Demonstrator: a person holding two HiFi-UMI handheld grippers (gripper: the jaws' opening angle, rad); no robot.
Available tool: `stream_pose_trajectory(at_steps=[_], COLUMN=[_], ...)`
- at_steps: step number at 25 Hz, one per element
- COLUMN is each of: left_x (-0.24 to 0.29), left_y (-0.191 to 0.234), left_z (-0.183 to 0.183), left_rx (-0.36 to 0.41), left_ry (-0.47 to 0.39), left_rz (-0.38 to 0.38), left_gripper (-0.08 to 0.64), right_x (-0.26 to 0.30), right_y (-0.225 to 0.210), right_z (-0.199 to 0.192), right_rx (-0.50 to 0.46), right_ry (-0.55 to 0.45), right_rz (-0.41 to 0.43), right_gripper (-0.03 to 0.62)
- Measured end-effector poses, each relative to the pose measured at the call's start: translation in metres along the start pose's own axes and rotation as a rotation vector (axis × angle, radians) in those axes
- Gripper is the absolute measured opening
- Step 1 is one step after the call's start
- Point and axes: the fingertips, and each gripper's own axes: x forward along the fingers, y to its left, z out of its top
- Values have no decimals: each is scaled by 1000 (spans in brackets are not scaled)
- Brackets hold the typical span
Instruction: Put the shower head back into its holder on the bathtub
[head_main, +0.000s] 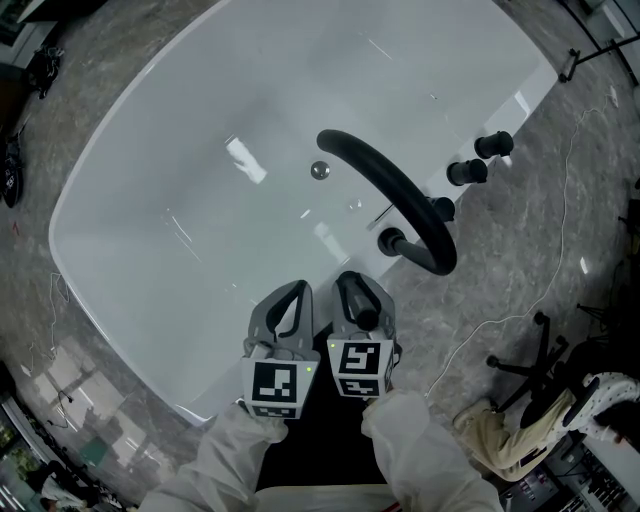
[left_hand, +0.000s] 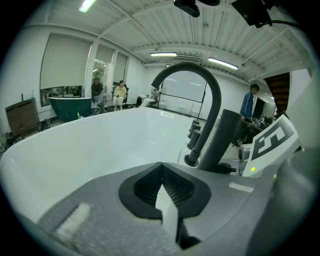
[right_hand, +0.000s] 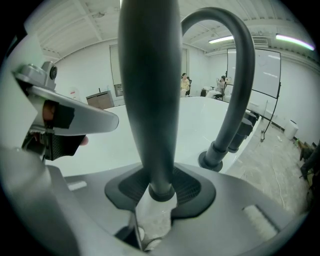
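- Grey and long, the shower head (right_hand: 150, 100) is stuck between the jaws of the right gripper (head_main: 360, 298). The jaws squeeze its bottom end.
- Its long side stands straight up and away from those jaws, like a stick.
- Jaws of the left gripper (left_hand: 161, 175) are closed at the tips, with nothing in them. They wait just beside the right one.
- Both sit at the near edge of the white bathtub (head_main: 200, 180).
- Ahead and to the right of the right jaws is the bent black tap (head_main: 400, 190). Past it, three black posts (head_main: 466, 172) stand in a row on the tub edge.
- I think the holder is one of them, but I cannot tell which.
- The right hand is nearer, so the shower head likely has to go forward and right, around the tap.
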Motion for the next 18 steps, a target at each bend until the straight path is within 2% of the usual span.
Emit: stream_pose_trajectory(at_steps=[4,8,10,14,18], left_x=[-1,-4,-5,-9,-17], left_y=[-1,1,0,-6,-9], left_z=[-1,-6,-6,-4,1], left_rx=[4,7,8,17,33], left_ry=[1,10,12,6,4], left_rz=[1,10,11,15,20], left_gripper=[-8,-8,-8,-8,-8], right_x=[0,-2,-5,-20,-46], right_y=[-2,-2,-2,-4,-6], right_z=[5,3,0,-3,3], right_rx=[22,62,59,57,76], right_ry=[-40,-34,-19,-24,-55], right_rz=[5,39,49,68,81], right_gripper=[145,203,207,201,158])
